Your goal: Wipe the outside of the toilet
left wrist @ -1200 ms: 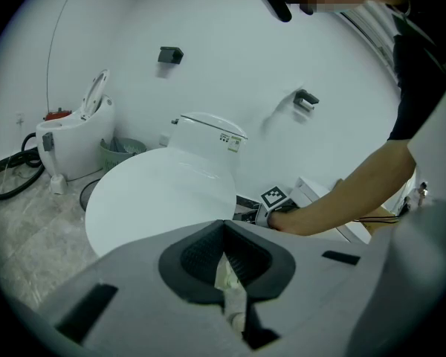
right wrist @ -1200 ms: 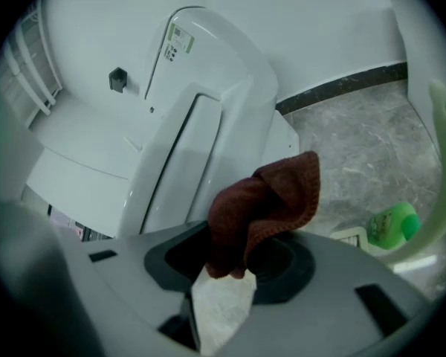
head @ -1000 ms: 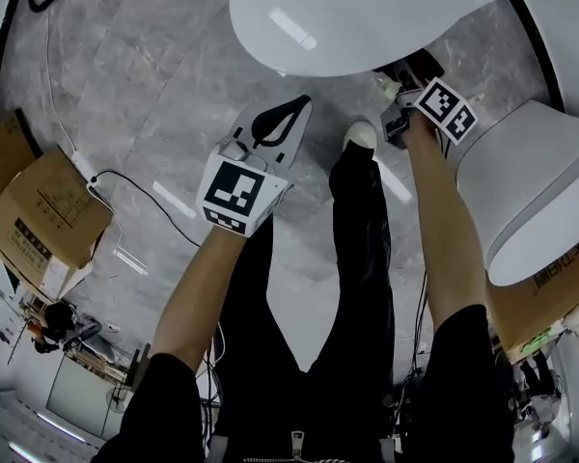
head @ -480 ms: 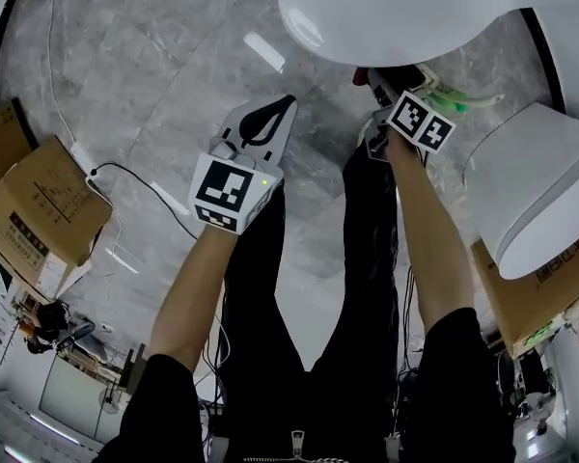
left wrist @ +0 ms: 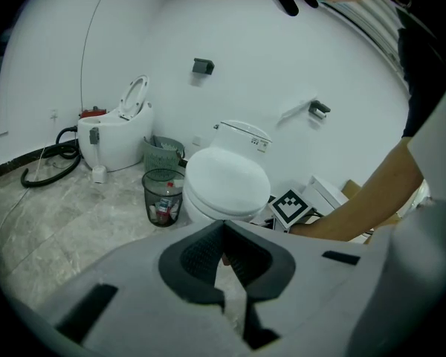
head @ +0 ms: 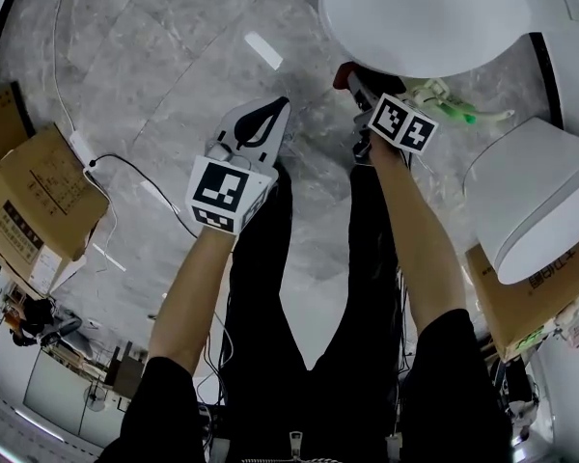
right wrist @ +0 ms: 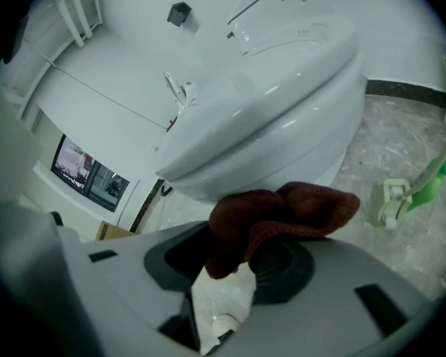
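A brown box [head: 34, 201] sits on the grey floor [head: 154, 56], far to the left. The left gripper [head: 281, 102] is held out over the floor with its jaws pressed together, and nothing is in them. Next comes the right gripper [head: 355, 83], pinching a dark red cloth [right wrist: 282, 214] tight. The cloth is right up by the lower front of the white toilet [head: 425, 17] — I can't tell if it touches. A green tool [head: 454, 112] lies on the floor nearby.
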A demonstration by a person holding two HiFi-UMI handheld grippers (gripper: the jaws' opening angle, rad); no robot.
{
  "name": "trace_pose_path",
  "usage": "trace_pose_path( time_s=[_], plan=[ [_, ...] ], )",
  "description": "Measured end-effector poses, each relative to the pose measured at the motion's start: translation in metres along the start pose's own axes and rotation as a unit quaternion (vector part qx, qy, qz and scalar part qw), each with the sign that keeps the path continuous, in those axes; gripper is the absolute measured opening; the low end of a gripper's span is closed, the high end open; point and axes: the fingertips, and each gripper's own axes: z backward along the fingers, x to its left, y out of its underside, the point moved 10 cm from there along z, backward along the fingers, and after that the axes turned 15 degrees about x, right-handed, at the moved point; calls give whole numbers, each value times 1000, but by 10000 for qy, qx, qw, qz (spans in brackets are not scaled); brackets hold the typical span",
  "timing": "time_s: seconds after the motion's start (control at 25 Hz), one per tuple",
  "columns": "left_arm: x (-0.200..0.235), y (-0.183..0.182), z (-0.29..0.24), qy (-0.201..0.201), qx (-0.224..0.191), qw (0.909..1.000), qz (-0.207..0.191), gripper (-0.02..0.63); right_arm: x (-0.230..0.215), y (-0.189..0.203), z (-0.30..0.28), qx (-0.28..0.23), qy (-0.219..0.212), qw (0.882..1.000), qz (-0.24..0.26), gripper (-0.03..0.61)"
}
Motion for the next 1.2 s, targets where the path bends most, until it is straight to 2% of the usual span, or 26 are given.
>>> trace_pose_path(
  time_s=[0.44, 0.72, 1.04, 1.2],
  plan=[
    [48, 17, 39, -140, 24, 9998, 121, -2, 53, -8, -40, -37, -25, 10000, -73, 147],
    [60, 14, 51, -116, 46, 9999, -15, -2, 72, -8, -47, -59, -75, 9999, -36, 150],
    [34, -5, 45, 31, 56, 9998, -162, -2, 55, 22, 4, 222, 17, 9987, 467, 156],
    [4, -27, 26, 195, 60, 9993, -326, -2, 21, 27, 42, 127, 237, 9989, 386, 156]
  ],
)
